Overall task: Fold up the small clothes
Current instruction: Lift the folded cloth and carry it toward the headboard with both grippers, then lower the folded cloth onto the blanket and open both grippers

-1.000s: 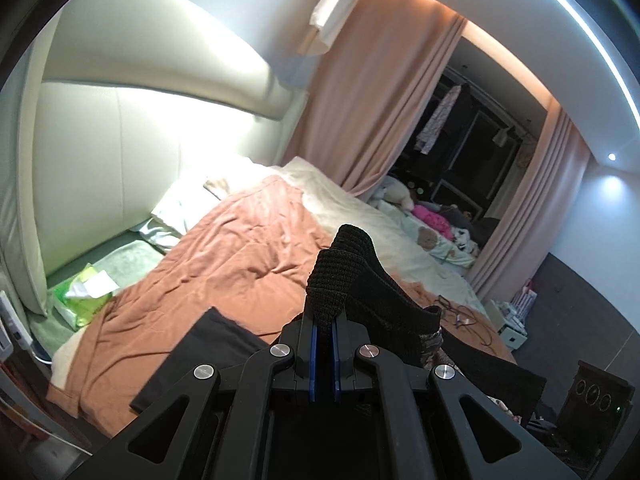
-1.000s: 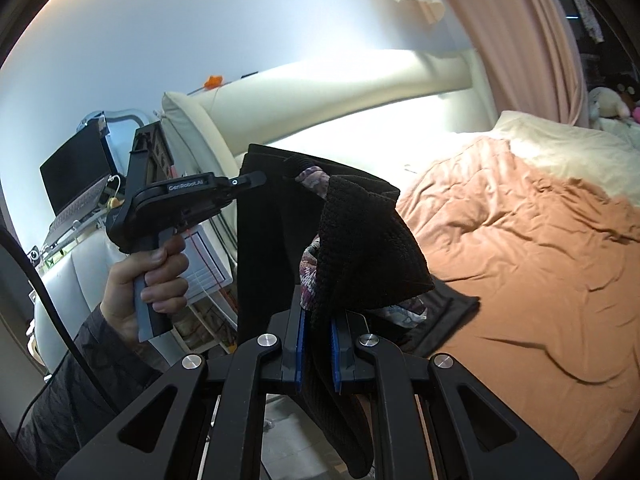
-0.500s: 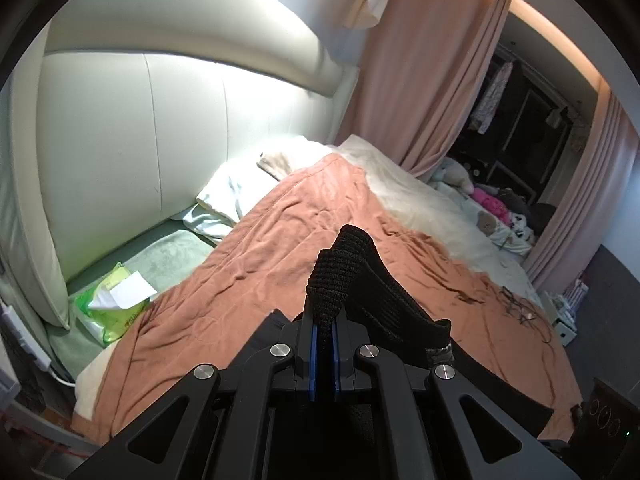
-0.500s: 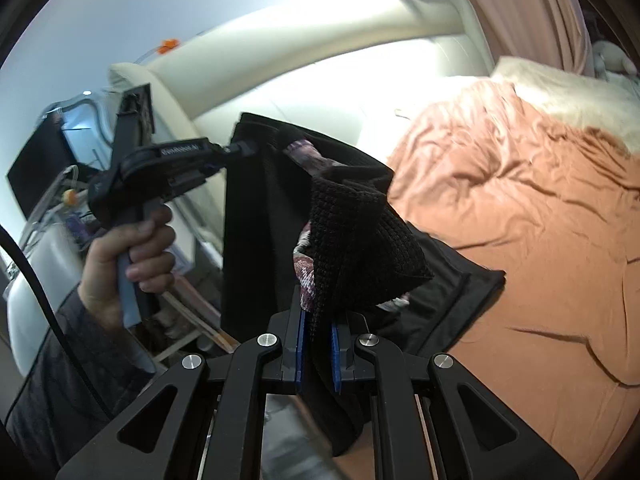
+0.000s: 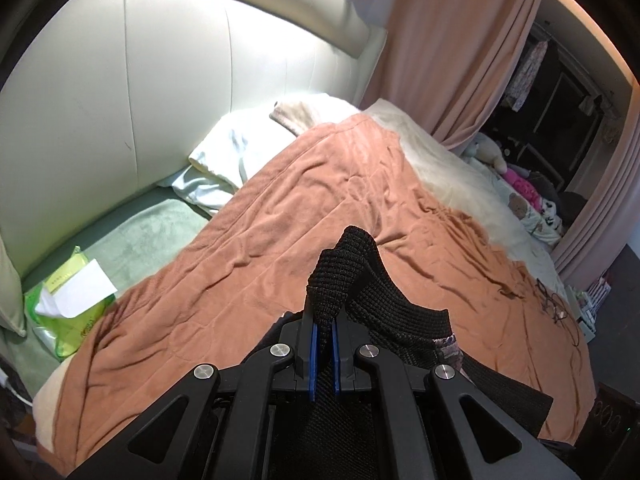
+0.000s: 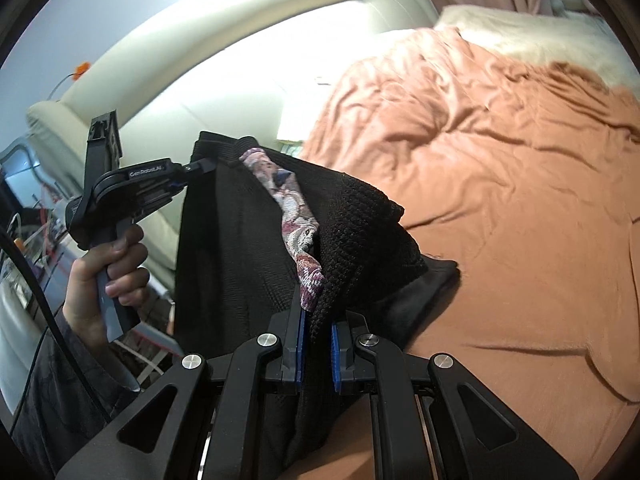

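Compared with the frame one second earlier, both grippers have been carrying the garment lower and farther over the bed, so the headboard and pillow are filling more of the left wrist view.

The bed, covered by a rust-orange blanket, is serving as the folding surface. The black knit garment is hanging in the air between the two grippers, its lower edge trailing onto the blanket near the bed's edge; a patterned pink lining is showing along its top hem.

The left gripper, held by the person's hand, is pinching one top corner, its jaws clamped on the knit. The right gripper is gripping the opposite corner, jaws likewise closed on the fabric.

To do this step well, the two corners should be kept level and the top edge taut while the garment is being lowered, so that the trailing hem is laid down first and the body is spread flat without creases. Slack between the grippers is likely to bunch the knit.
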Demonstrator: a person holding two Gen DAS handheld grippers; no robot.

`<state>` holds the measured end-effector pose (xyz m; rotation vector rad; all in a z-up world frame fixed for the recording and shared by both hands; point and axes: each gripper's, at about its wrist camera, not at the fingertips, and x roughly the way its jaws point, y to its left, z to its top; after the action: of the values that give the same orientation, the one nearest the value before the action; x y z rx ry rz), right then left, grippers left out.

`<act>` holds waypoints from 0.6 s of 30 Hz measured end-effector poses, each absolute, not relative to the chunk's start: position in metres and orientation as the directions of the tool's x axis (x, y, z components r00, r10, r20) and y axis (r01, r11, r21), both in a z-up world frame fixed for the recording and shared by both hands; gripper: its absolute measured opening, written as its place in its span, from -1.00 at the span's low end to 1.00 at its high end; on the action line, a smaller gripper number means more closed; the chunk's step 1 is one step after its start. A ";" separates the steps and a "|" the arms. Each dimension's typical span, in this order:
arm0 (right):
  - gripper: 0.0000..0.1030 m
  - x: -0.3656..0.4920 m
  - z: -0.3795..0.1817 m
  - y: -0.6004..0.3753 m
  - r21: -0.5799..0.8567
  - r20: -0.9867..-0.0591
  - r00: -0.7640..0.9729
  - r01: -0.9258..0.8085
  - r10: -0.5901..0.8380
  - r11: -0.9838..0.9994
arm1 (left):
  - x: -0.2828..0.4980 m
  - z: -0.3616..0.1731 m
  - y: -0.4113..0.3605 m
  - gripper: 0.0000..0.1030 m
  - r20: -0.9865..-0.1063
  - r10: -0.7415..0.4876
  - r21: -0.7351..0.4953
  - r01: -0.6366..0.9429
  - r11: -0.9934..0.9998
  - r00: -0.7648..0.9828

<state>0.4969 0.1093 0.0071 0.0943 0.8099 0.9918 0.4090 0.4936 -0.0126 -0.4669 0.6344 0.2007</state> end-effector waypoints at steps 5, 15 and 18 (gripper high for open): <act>-0.87 0.514 -0.009 0.121 0.421 -0.579 0.304 -0.682 0.756 0.598 | 0.437 -0.040 0.496 -0.90 -0.647 0.062 -0.328 -0.351 0.877 0.760; -0.41 0.552 -0.056 0.153 0.392 -0.722 0.281 -0.587 0.633 0.708 | 0.445 -0.093 0.504 0.27 -0.746 0.179 -0.205 -0.476 0.855 0.642; -0.25 0.541 -0.059 0.151 0.392 -0.722 0.294 -0.572 0.627 0.720 | 0.434 -0.094 0.502 0.29 -0.744 0.165 -0.219 -0.469 0.856 0.647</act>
<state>0.5405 0.1513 -0.0594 0.0629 0.9909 0.7989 0.4342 0.5017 -0.0937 -0.4167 0.7900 0.3725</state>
